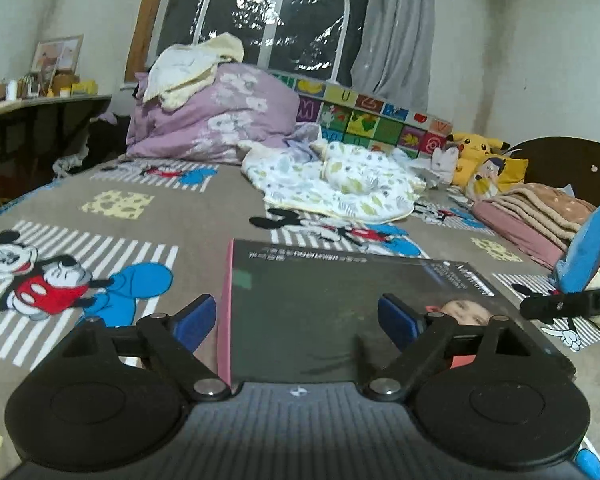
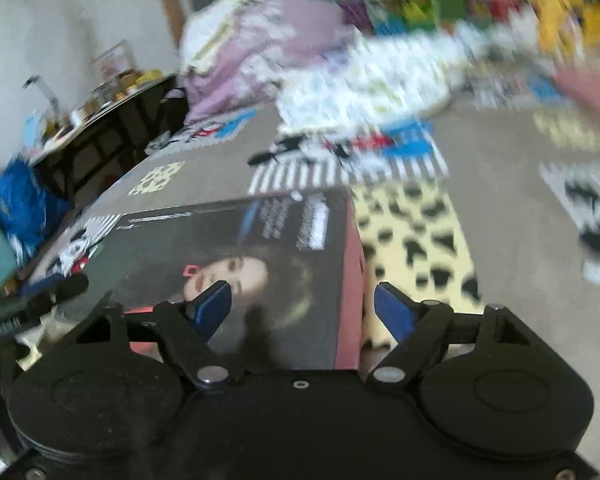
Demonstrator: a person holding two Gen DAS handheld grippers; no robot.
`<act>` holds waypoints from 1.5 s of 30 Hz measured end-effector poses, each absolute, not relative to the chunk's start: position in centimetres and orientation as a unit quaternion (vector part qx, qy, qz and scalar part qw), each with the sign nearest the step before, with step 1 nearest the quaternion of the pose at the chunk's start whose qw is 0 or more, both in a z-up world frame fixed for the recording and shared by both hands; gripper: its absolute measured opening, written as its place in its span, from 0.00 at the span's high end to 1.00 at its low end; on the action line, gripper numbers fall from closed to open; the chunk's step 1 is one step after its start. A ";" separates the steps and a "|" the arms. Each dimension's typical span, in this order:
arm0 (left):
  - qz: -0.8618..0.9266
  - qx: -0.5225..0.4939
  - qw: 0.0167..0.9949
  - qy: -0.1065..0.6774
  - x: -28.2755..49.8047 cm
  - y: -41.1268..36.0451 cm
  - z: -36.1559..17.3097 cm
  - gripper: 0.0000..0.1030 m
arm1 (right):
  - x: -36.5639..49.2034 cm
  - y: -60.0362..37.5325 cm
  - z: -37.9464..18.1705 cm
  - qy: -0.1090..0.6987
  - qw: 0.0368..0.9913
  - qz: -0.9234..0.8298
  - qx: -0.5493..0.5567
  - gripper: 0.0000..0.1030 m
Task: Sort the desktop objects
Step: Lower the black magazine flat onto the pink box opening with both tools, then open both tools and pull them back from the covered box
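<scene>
1. Right now the dark box (image 1: 340,312) with pink sides and a woman's face printed on its top lies flat on the Mickey Mouse bedspread (image 1: 112,248), directly in front of both grippers.
2. From the left wrist view, the left gripper (image 1: 298,320) has its jaws spread wide: one blue pad (image 1: 196,322) sits just off the box's pink left side, and the other pad is over the dark top near the printed face (whether either pad touches the box I cannot tell).
3. From the right wrist view, the right gripper (image 2: 302,312) is also spread: its left finger (image 2: 212,306) overlaps the printed face on the box (image 2: 236,264), while its right finger is just beyond the pink right side, above a yellow patch with black spots (image 2: 416,236) on the bedspread.
4. A black gripper part (image 1: 568,302) pokes in at the right edge of the left view, next to a blue-edged cloth item (image 1: 588,248).
5. Farther back on the bed lie a leaf-print baby blanket (image 1: 340,184), a heap of lilac bedding (image 1: 216,120), a colourful alphabet mat (image 1: 368,116) stood along the wall, and a Pikachu plush (image 1: 476,144).
6. The right view is smeared by blur beyond the box, so far details there are unclear.
</scene>
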State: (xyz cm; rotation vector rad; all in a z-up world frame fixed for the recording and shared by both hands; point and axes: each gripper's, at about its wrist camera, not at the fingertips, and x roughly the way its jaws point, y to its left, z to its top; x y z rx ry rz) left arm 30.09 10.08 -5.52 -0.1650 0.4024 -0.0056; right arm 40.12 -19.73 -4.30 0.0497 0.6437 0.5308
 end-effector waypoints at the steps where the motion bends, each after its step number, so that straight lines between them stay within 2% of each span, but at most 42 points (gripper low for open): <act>1: -0.008 -0.070 0.977 0.199 30.1 9.7 -5.4 0.15 | 40.0 -19.2 -4.3 0.304 0.914 0.270 0.006 0.22; 6: -0.028 -0.006 0.977 0.210 30.3 7.4 -5.6 0.15 | 39.2 -16.7 -5.2 0.297 0.898 0.314 -0.086 0.22; 10: -0.034 0.034 0.970 0.238 30.9 6.2 -6.6 0.15 | 39.4 -16.8 -5.5 0.315 0.889 0.322 -0.085 0.21; 25: -0.003 0.006 0.965 0.263 27.1 5.5 -6.1 0.14 | 35.6 -16.6 -3.7 0.346 0.878 0.301 -0.140 0.14; 33: 0.017 0.006 0.962 0.271 22.8 3.3 -4.9 0.14 | 30.3 -17.9 0.1 0.335 0.882 0.302 -0.135 0.10; 40: 0.035 0.007 0.963 0.266 18.7 1.6 -3.2 0.14 | 26.5 -20.5 1.4 0.340 0.890 0.288 -0.098 0.07; 43: 0.034 -0.006 0.963 0.268 17.1 1.4 -2.5 0.14 | 25.0 -21.6 1.6 0.327 0.903 0.266 -0.083 0.01; 45: 0.040 -0.008 0.962 0.271 16.1 1.2 -2.2 0.14 | 23.8 -22.1 1.6 0.323 0.907 0.258 -0.076 0.01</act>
